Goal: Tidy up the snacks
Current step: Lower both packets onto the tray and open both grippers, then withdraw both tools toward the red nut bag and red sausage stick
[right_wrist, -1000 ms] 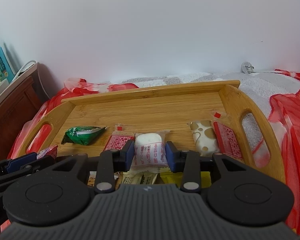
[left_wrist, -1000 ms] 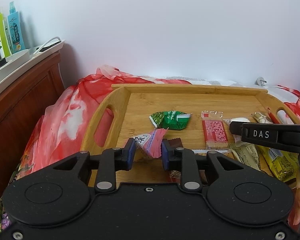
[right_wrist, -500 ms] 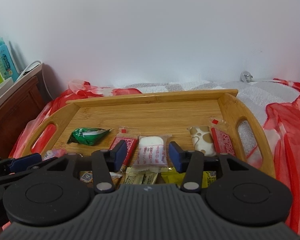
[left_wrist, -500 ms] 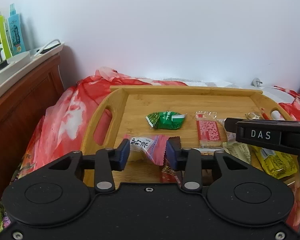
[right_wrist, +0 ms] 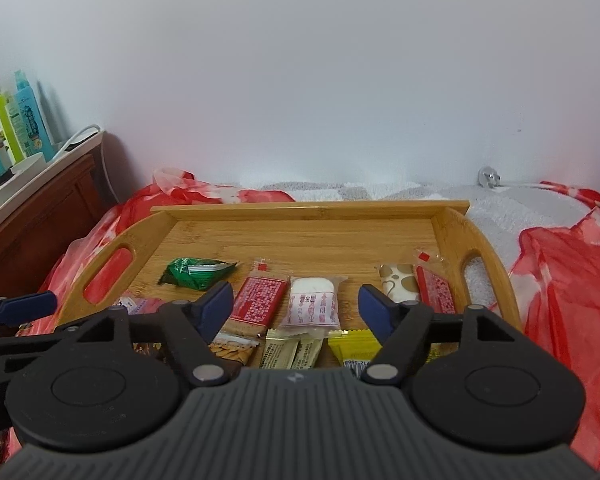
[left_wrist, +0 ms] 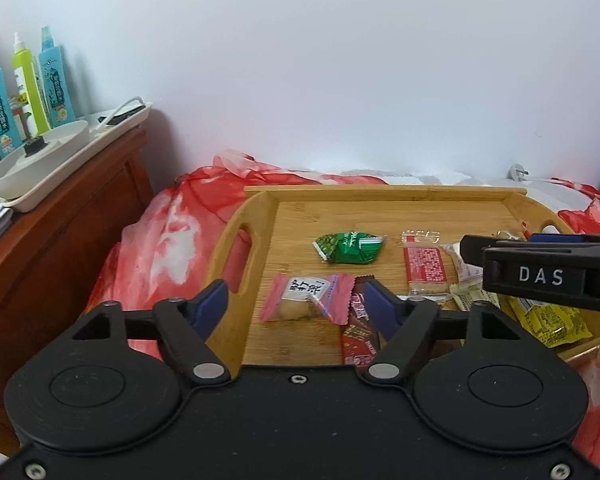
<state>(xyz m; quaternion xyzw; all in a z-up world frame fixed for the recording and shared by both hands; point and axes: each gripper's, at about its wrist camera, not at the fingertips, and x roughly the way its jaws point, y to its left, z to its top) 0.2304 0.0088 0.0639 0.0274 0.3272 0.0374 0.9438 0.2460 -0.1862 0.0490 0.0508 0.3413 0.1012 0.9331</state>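
Bedside cabinet: a dark red-brown wooden cabinet (left_wrist: 60, 216) at far left carries a white oval tray (left_wrist: 40, 160) with turquoise and lime-green spray bottles (left_wrist: 28, 80) standing behind it.
Bedding: a red and white patterned cloth (left_wrist: 160, 240) lies between the cabinet and the tray.
Tray: a rectangular bamboo serving tray with cut-out handles (right_wrist: 112, 252) sits on the bedding and holds all the snacks.
Left gripper: the black left gripper with blue pads (left_wrist: 296, 304) hangs over the tray's left end; its jaws are opening, spread wide, with the pads clear of any packet.
Pink snack: a pink and clear wrapped pastry with black characters (left_wrist: 308, 298) lies flat on the tray in the gap between the left jaws, touching neither pad, its right edge over a dark red-brown bar wrapper (left_wrist: 358, 336).
Green snack: a crumpled green foil packet (right_wrist: 196, 274) lies farther back on the tray, apart from the others.
Red biscuit: a long red-printed clear biscuit pack (right_wrist: 258, 300) lies just right of the green one.
Right gripper: the black right gripper with blue pads (right_wrist: 296, 308) is over the tray's middle, jaws opening and empty.
White snack: a white cake in a clear red-printed wrapper (right_wrist: 314, 304) rests on the tray between the right jaws, untouched.
Near row: pale cream sachets (right_wrist: 292, 350) and a yellow packet (right_wrist: 354, 348) lie in front of it.
Right end: a brown-spotted cream packet (right_wrist: 398, 286) and a second red pack (right_wrist: 436, 292) lie side by side by the right handle.
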